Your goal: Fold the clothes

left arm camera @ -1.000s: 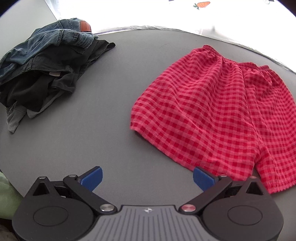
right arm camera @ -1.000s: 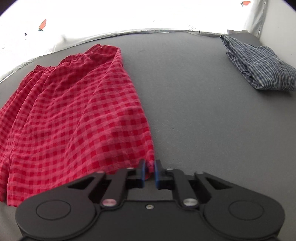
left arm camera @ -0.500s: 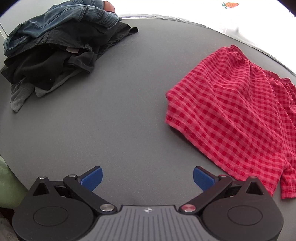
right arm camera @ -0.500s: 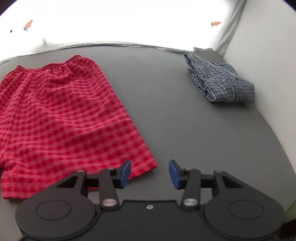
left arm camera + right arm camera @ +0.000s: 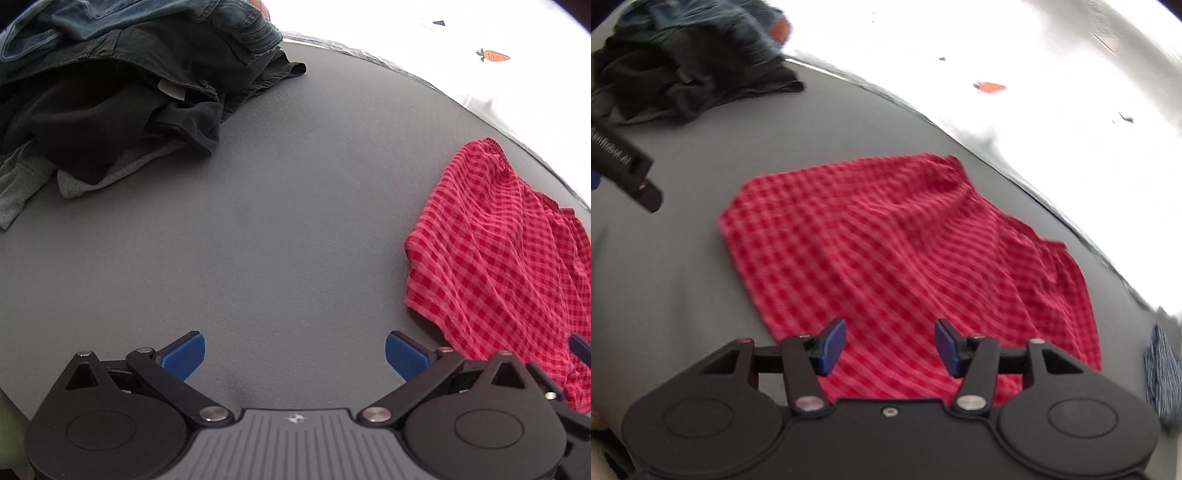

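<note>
Red checked shorts (image 5: 498, 258) cut off rightward.

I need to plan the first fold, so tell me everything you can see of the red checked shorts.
The red checked shorts are thin woven cloth in a red and pink gingham, with a gathered elastic waistband at the far end and stitched leg hems nearer the cameras. They lie spread out and unfolded on the grey table, rippled with soft creases. Nothing holds them: the right tongs hover over the near hem, jaws opening with no cloth pinched between them. The dark clothes pile lies well apart.
</note>
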Tool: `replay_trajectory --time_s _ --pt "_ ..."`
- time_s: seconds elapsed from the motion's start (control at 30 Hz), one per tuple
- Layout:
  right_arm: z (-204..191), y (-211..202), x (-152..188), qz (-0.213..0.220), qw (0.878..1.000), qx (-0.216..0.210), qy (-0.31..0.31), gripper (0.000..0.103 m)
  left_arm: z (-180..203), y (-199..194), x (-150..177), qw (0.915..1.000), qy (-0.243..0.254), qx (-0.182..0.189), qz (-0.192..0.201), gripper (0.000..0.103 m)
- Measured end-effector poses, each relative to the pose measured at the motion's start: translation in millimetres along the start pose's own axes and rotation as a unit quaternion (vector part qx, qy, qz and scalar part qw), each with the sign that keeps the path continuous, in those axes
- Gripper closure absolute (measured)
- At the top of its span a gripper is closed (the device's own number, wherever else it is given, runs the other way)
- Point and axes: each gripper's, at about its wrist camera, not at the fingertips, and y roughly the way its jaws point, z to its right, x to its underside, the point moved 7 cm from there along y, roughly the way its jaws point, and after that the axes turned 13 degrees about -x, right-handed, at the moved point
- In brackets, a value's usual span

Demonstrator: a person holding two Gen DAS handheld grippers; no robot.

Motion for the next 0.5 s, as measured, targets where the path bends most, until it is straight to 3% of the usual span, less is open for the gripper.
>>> replay_trajectory --time_s 0.17,0.23,0.4,0.5 --pt "-71.5 37.8 -42.5 -0.002 0.994 -0.011 -0.106 0.043 -18.3 8.3 -7.0 0.9989 0.015 0.044 -0.007 0.0" --pt "-87.9 53.0 -51.4 -0.015 0.99 0.01 -0.139 0.043 -24.4 12.3 -11.6 0.9985 0.025 0.049 -0.006 0.0" --pt "-95.4 82.0 -67.5 -0.047 0.975 0.11 -0.188 0.043 -36.3 19.6 -24.1 0.9972 0.047 0.058 0.001 0.0" --pt "-94.6 78.1 -84.5 -0.019 0.977 0.111 -0.182 0.043 -40.6 22.6 -29.9 0.9967 0.049 0.064 0.0 0.0"
